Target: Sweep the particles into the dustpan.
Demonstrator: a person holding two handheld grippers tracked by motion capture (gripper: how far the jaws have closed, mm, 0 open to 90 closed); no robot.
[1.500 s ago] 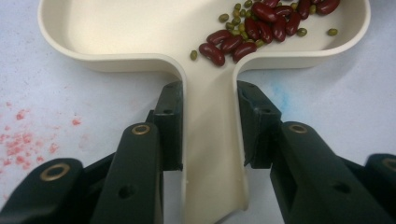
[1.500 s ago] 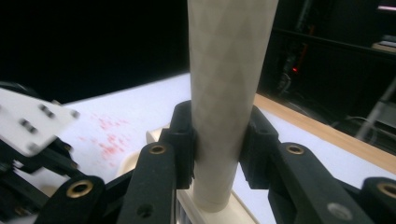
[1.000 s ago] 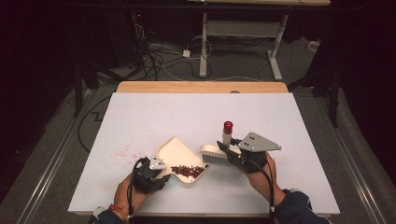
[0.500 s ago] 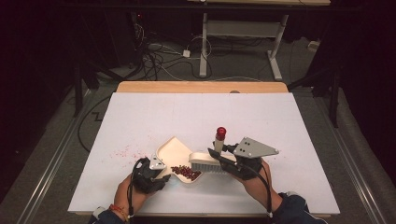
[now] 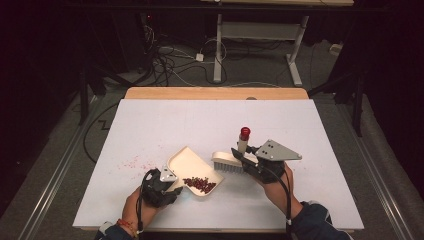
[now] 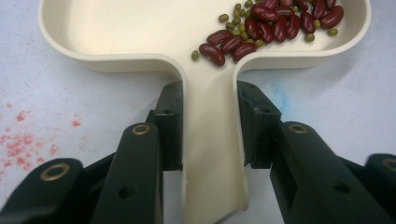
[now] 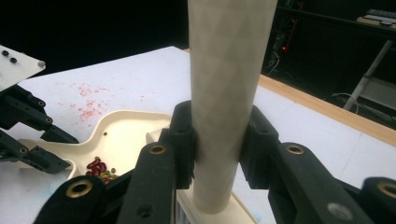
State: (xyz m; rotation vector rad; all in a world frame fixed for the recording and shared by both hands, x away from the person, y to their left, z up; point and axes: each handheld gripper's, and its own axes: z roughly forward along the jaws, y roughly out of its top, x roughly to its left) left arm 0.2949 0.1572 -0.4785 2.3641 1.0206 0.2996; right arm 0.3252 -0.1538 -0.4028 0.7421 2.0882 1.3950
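A cream dustpan lies on the white table with red and small green beans piled near its handle end. My left gripper is shut on the dustpan handle, and the beans sit just past its jaws. To the pan's right stands a brush with a white handle, a red cap and a pale bristle head close to the pan's lip. My right gripper is shut on that handle, which stands upright between its jaws.
Faint red stains mark the table left of the dustpan. A wooden strip borders the far edge of the table. Beyond it are table legs and cables on the dark floor. The right gripper view shows the left gripper at the pan's handle.
Half a second ago the brush was pushed left up to the pan's lip. It has since drawn back to the right, about where it was a second ago. The left gripper and dustpan have stayed put.
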